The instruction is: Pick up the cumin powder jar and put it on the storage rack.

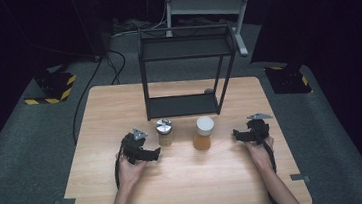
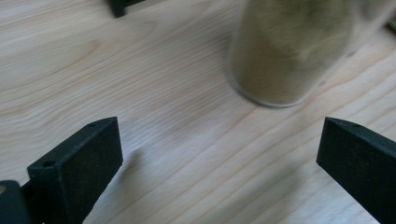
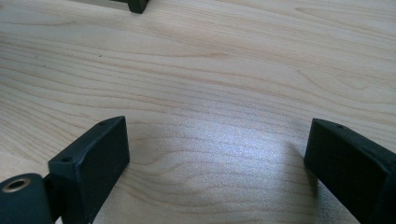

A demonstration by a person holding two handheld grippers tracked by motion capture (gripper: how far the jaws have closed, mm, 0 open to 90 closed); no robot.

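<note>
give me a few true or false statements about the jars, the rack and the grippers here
1. Both jars stand on the table in front of the rack. True.
2. The left gripper holds the metal-lid jar. False: its jaws stand open, with the jar ahead of them and untouched.
3. The white-lid jar sits on the rack's top shelf. False: it stands on the table, right of the metal-lid jar.
4. The right gripper is open and empty. True.
5. The white-lid jar lies on its side. False: it stands upright.
</note>
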